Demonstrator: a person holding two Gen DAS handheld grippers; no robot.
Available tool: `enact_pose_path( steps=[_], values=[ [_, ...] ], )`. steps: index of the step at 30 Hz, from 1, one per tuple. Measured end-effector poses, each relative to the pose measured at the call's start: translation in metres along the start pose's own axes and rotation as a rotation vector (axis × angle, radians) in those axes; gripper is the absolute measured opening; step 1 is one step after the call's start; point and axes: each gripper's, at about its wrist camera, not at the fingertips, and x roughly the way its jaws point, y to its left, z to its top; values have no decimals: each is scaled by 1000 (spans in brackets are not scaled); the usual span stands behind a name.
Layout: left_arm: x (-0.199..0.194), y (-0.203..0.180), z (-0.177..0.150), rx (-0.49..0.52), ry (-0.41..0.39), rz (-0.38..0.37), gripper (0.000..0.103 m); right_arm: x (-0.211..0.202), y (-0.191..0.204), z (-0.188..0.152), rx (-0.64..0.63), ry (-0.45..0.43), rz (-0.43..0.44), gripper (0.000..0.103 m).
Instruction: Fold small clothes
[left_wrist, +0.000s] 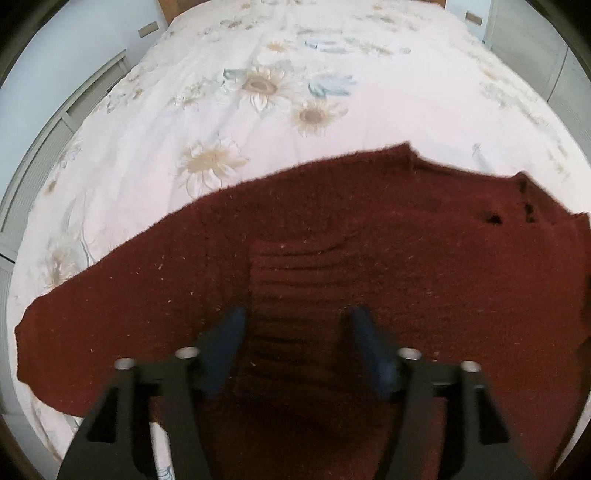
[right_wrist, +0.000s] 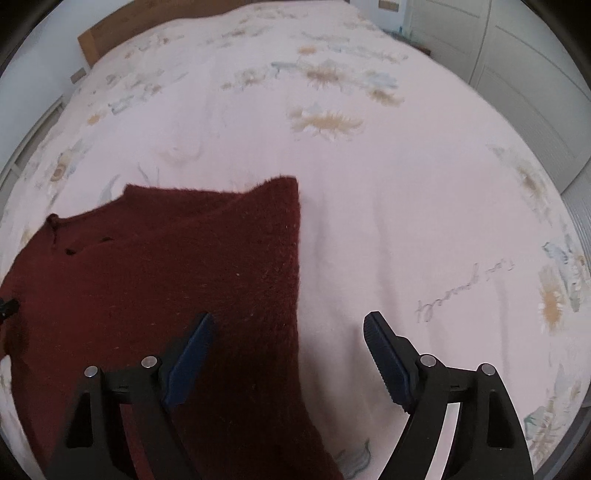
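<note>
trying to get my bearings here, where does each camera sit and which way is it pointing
Left wrist: sits on the left gripper, looking along its open fingers, down over the dark red knit sweater and up the floral bedspread; only its own fingers show.
Right wrist: sits on the right gripper, open, straddling the sweater's right edge, facing the wooden headboard.
Shared: the same sweater, bedspread and headboard.

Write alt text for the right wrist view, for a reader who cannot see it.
A dark red knitted sweater lies on a floral bedspread, filling the lower left of the view. The open right gripper hovers above its straight right edge, one finger over the knit and the other over bare bedspread. A wooden headboard shows at the far end.
</note>
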Motion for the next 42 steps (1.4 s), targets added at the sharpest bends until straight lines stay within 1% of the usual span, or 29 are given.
enact_pose_path(
  steps=[1, 2, 3, 4, 8, 11, 13, 16, 19, 22, 25, 26, 28, 32, 35, 38, 42],
  values=[
    [-6, 1, 1, -4, -13, -4, 85, -6, 1, 0, -5, -14, -4, 89],
    [-12, 1, 2, -3, -28, -8, 95, -13, 4, 0, -12, -28, -6, 95],
    [-17, 1, 4, -2, -42, -10, 98, -21, 8, 0, -23, -47, -8, 103],
    [-26, -1, 6, 2, -67, -15, 102, -27, 12, 1, -33, -64, -3, 103],
    [-52, -15, 12, 23, -129, -62, 102, -58, 42, 5, -102, -135, 18, 103],
    [-66, -35, 14, 65, -175, -87, 102, -69, 69, 7, -147, -158, 44, 103],
    [-68, -48, 11, 93, -181, -89, 102, -70, 87, 6, -165, -163, 66, 103],
    [-56, -65, 6, 105, -162, -96, 102, -63, 112, -4, -190, -158, 91, 103],
    [-29, -70, 0, 91, -114, -93, 102, -40, 132, -19, -210, -132, 100, 103],
    [-1, -77, -12, 99, -52, -78, 102, -10, 141, -36, -228, -79, 86, 103],
    [21, -78, -26, 115, -9, -55, 102, 19, 139, -46, -252, -26, 29, 103],
    [25, -75, -30, 110, -9, -61, 102, 26, 133, -48, -251, -15, 11, 103],
    [26, -65, -34, 96, -20, -78, 102, 29, 118, -48, -221, -26, 22, 103],
    [24, -46, -36, 87, -24, -74, 102, 28, 85, -44, -172, -27, -13, 102],
    [25, -36, -38, 84, -29, -85, 102, 29, 74, -46, -160, -27, 28, 102],
    [26, -30, -42, 70, -50, -104, 102, 32, 77, -51, -181, -37, 19, 102],
    [28, -31, -42, 65, -59, -88, 102, 37, 79, -56, -179, -57, 16, 102]
  ],
)
